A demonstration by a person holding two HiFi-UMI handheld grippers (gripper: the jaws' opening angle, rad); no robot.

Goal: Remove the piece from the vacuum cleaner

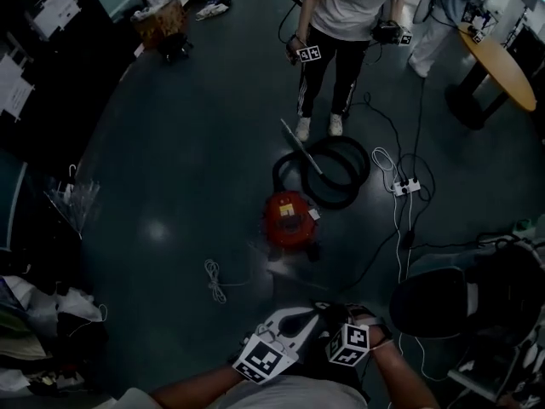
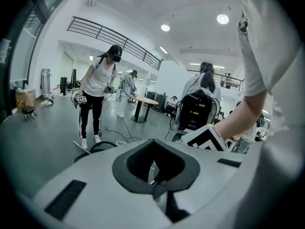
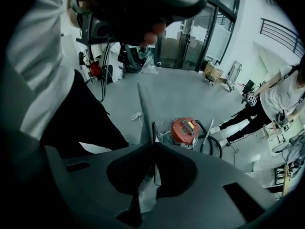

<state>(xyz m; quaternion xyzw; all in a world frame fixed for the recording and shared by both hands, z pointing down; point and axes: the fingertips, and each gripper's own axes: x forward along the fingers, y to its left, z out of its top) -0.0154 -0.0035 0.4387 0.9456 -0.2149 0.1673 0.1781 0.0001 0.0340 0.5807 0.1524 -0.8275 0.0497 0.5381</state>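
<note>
Red drum vacuum cleaner [image 1: 288,218] sits on the dark floor, well apart from both hands. Grey tapered piece [image 3: 143,111] looks already off it, clenched in right gripper [image 3: 152,149] fingers. Left gripper [image 2: 153,173] fingers closed, empty. Remaining: probably just set it down.

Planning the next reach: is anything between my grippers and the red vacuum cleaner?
Nothing on the floor blocks the way to the red vacuum cleaner. A white cord lies off to the left, and the black hose coils beyond it. The right gripper clamps a long grey piece.
</note>
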